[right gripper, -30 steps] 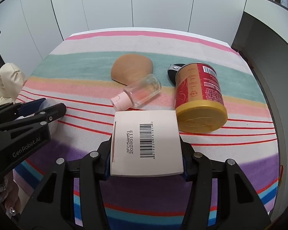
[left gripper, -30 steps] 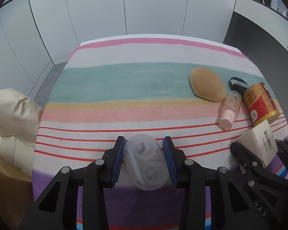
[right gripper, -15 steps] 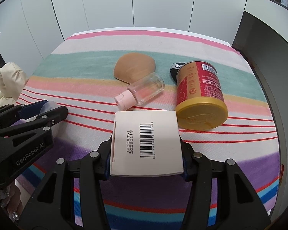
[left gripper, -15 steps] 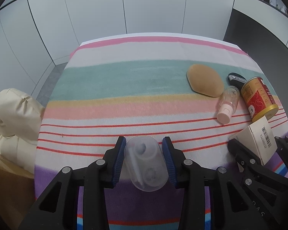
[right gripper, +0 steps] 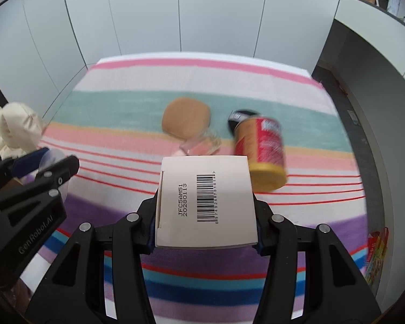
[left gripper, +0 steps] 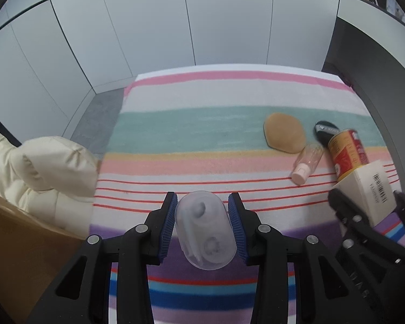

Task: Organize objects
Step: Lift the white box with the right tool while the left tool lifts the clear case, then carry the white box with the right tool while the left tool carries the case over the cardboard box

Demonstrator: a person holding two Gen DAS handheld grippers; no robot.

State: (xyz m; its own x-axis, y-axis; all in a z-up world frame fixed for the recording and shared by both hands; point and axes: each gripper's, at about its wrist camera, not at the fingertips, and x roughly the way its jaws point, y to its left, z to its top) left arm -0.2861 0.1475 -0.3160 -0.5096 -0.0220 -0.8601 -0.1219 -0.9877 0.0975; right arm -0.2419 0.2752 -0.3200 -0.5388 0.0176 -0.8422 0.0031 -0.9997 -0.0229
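My left gripper [left gripper: 203, 213] is shut on a clear oval plastic case [left gripper: 204, 230], its blue pads pressing both sides, and holds it above the striped cloth [left gripper: 191, 124]. My right gripper [right gripper: 205, 202] is shut on a cream box with a barcode [right gripper: 205, 198], also lifted off the cloth. That box [left gripper: 370, 193] shows at the right edge of the left wrist view. On the cloth lie a tan oval puff [right gripper: 185, 120], a small clear bottle with a pink cap [left gripper: 307, 163], a red and gold can [right gripper: 262, 151] on its side and a black object [left gripper: 325, 132] behind it.
A cream padded jacket [left gripper: 37, 172] lies off the cloth's left edge above a brown surface [left gripper: 21, 248]. White cabinet panels [left gripper: 202, 19] stand behind the table. A dark counter [right gripper: 378, 81] runs along the right, with colourful packaging [right gripper: 376, 253] low at the right.
Both grippers have risen with their objects, so the cloth and the things on it look smaller and farther away. The grips have not changed.
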